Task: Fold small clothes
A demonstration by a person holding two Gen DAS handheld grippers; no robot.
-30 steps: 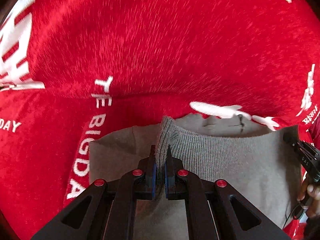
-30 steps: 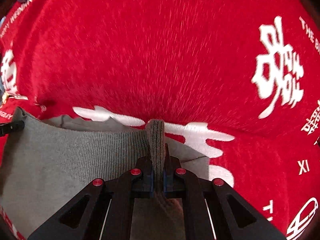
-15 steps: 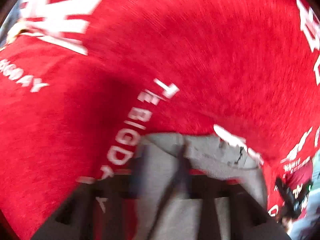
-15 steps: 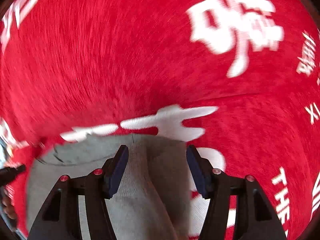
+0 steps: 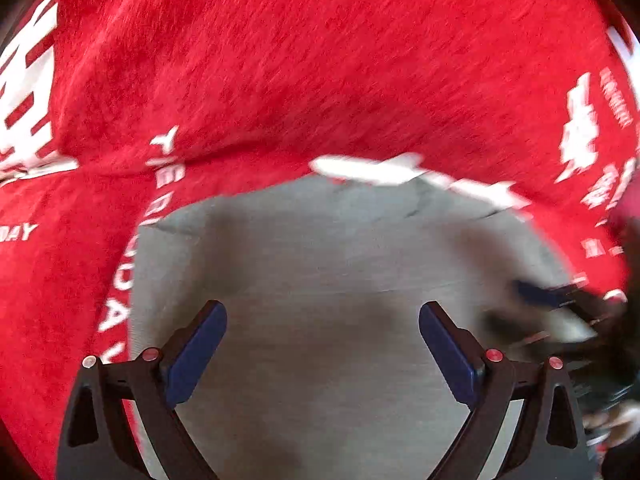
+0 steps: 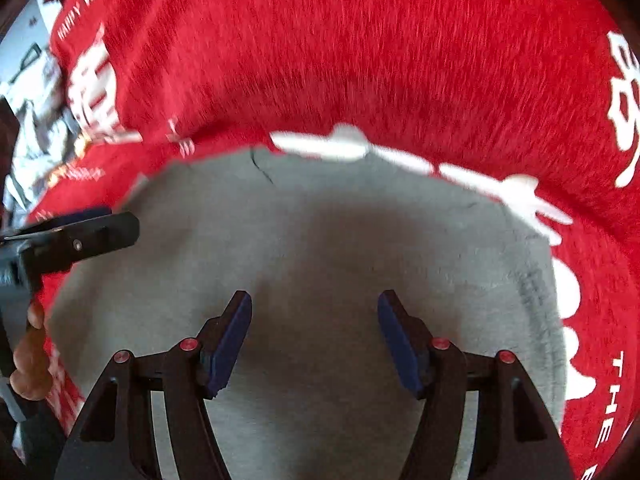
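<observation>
Both grippers, left gripper (image 5: 323, 344) and right gripper (image 6: 315, 336), have just been opening, nothing clamped, above the grey garment (image 6: 320, 240); the red cloth (image 6: 360, 40) reads "THE".

The small grey garment (image 5: 328, 280) lies flat below my claws, spread on the red cloth with white lettering (image 5: 320, 60). Its fabric is soft grey knit, folded into a compact rounded shape (image 6: 320, 248), with a stitched edge along its right side.

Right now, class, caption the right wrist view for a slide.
Right gripper, jaws just opened and empty, over grey garment on red cloth.
</observation>
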